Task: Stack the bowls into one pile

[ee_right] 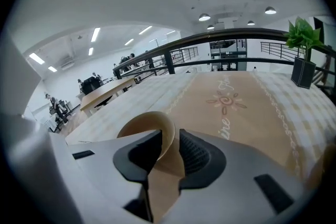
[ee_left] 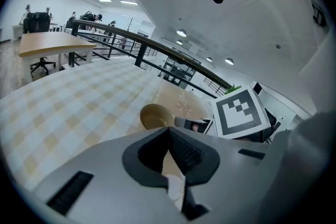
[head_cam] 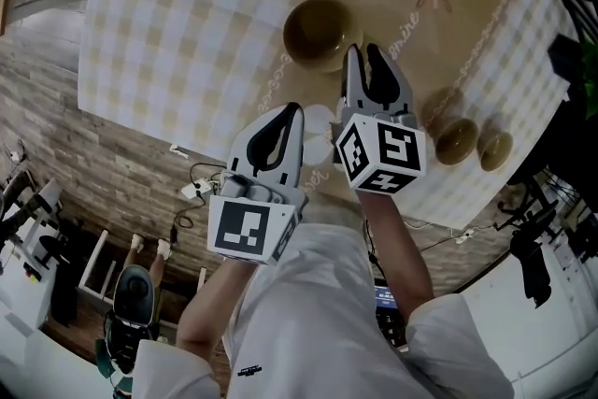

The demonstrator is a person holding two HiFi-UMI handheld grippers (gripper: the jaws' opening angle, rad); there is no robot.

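Note:
A large tan bowl sits on the checked tablecloth just ahead of my grippers. My right gripper is at the bowl's right side, shut on its rim. In the right gripper view the bowl's wall runs between the two pads of that gripper. My left gripper hangs nearer the table's front edge, shut on nothing. The left gripper view shows its jaws closed, with the bowl beyond them. Two smaller tan bowls stand side by side at the right.
The table's front edge runs just below my left gripper, with floor and cables beneath. A potted plant stands at the far right by a railing. A desk and chairs stand beyond the table.

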